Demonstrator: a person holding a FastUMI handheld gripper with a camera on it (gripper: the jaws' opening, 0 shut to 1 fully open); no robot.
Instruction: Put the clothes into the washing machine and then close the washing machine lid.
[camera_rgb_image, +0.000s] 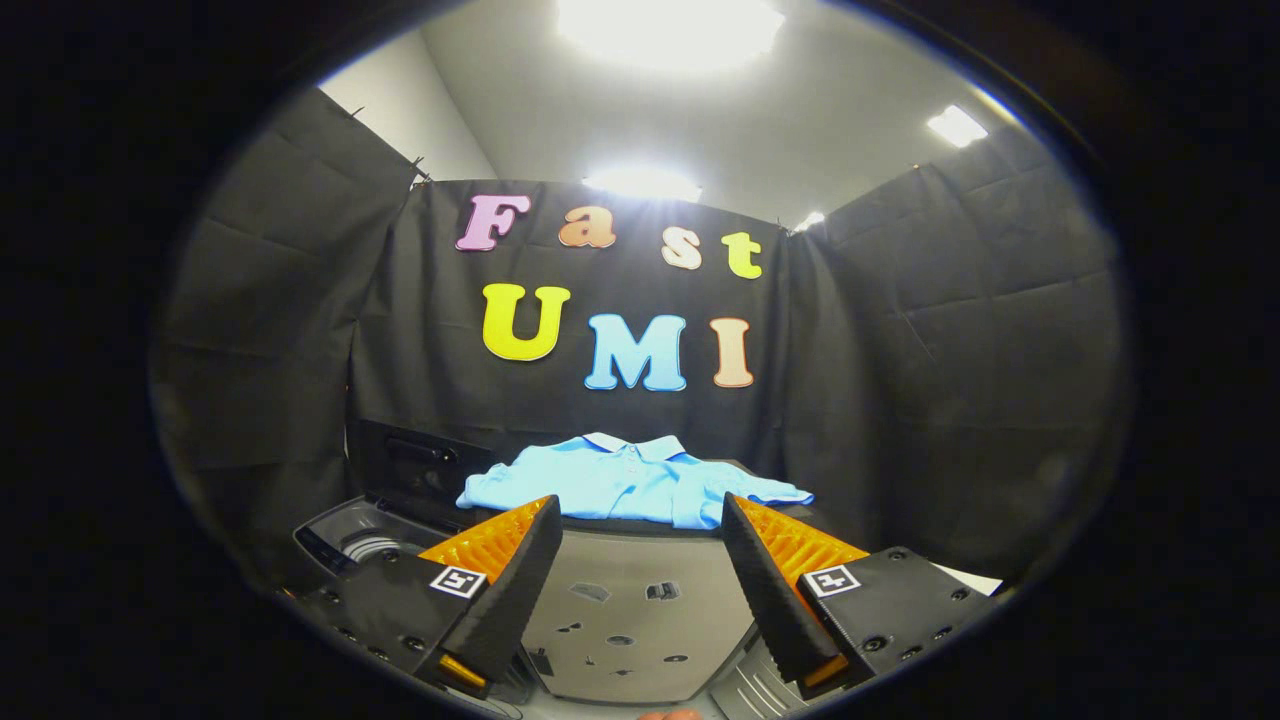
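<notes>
A light blue polo shirt (632, 484) lies spread flat on a dark surface ahead, beyond my fingertips and a little above them. My gripper (640, 505) is open, fingers wide apart with nothing between them. To the left of the left finger, the washing machine (350, 535) shows its open top rim, with its dark lid (415, 462) standing raised behind the opening. The drum inside is mostly hidden by the left finger.
A pale grey front panel (640, 620) with small dark marks stands below the shirt, between the fingers. Black cloth walls close the booth at the back and on both sides. Bright ceiling lights (668, 25) glare overhead.
</notes>
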